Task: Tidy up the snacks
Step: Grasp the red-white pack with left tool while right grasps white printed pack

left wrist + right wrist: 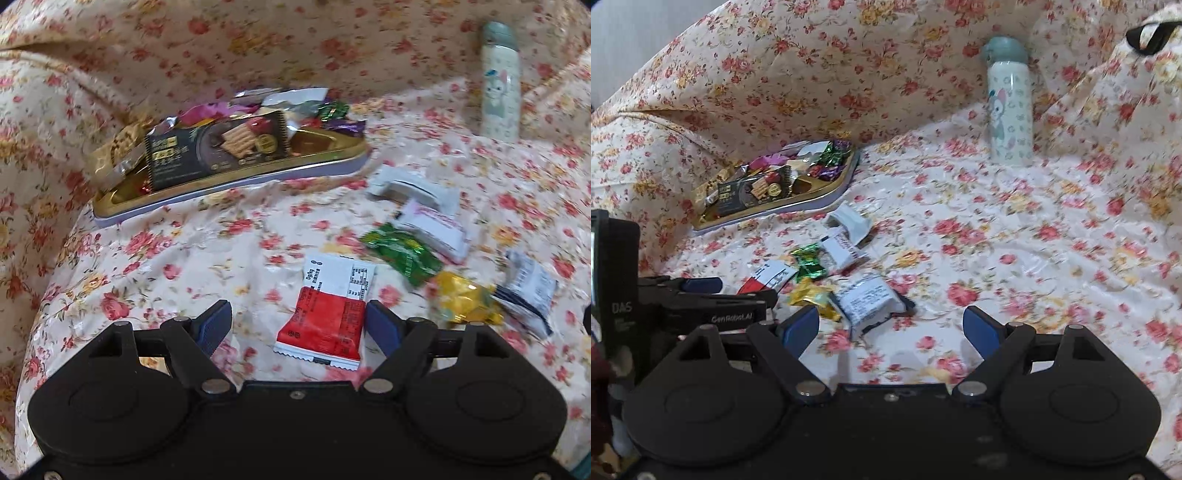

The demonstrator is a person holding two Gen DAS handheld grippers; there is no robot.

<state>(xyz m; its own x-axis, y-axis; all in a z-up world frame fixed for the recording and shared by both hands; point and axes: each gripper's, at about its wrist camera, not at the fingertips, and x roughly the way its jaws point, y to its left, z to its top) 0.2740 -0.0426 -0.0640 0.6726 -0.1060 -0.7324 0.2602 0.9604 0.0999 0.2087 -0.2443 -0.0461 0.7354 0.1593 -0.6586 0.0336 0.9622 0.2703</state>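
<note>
A gold tray (122, 199) (846, 177) holds several snacks, with a dark biscuit pack (218, 147) on top. Loose snacks lie on the floral cloth: a red-and-white packet (328, 314) (768, 277), a green candy (402, 251) (809, 262), a yellow candy (465, 299) (809, 295), white packets (432, 225) (846, 247) and a white-and-black packet (528, 291) (868, 299). My left gripper (298, 325) is open, its jaws either side of the red-and-white packet's near end. It also shows in the right wrist view (738, 291). My right gripper (890, 328) is open and empty, just near of the white-and-black packet.
A white bottle with a teal cap (500, 81) (1010, 103) stands at the back right. Floral cloth (1015, 240) covers the surface and rises behind the tray. A black strap (1148, 37) shows at the top right.
</note>
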